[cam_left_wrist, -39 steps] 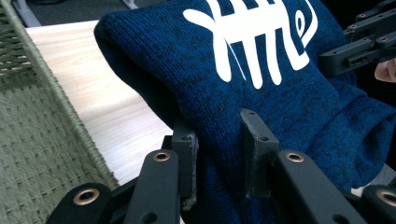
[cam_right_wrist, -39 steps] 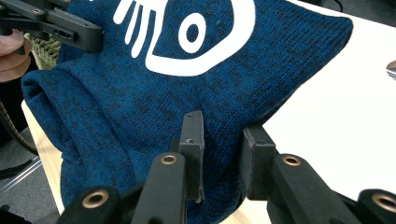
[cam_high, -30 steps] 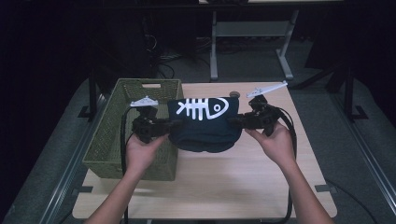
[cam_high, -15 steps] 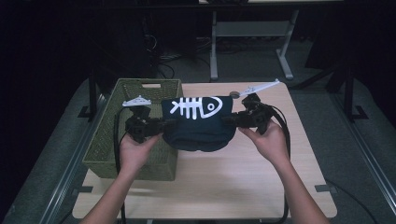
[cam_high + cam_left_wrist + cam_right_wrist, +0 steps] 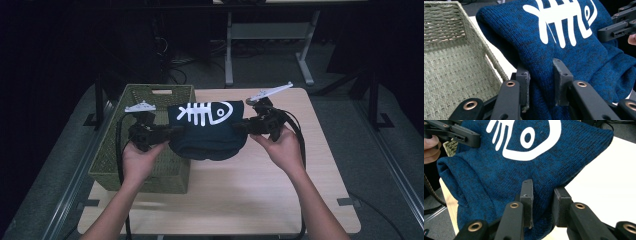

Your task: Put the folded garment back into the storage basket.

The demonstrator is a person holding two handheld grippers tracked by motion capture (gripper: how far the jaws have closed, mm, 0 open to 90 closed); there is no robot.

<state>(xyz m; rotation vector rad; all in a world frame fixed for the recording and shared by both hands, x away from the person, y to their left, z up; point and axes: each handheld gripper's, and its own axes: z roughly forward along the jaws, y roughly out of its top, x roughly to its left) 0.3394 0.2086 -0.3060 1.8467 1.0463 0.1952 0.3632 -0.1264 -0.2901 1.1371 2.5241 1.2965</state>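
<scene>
A folded dark blue knit garment [image 5: 207, 131] with a white fish-skeleton print hangs above the wooden table [image 5: 260, 200], held between both hands. My left gripper [image 5: 172, 134] is shut on its left edge, and in the left gripper view the fabric [image 5: 564, 37] is pinched between the jaws at the left gripper [image 5: 541, 82]. My right gripper [image 5: 241, 126] is shut on the right edge; in the right gripper view the garment [image 5: 506, 172] bunches between the jaws at the right gripper [image 5: 543, 203]. The garment's left part hangs over the basket's right rim.
A green woven basket [image 5: 131, 155] stands on the left part of the table, its inside [image 5: 451, 75] bare in the left gripper view. Dark floor, cables and a metal stand [image 5: 270, 35] lie beyond the far edge. Bare tabletop [image 5: 609, 180] lies to the right.
Both hands have carried the garment slightly to the left, toward the basket. Both grips are unchanged.
</scene>
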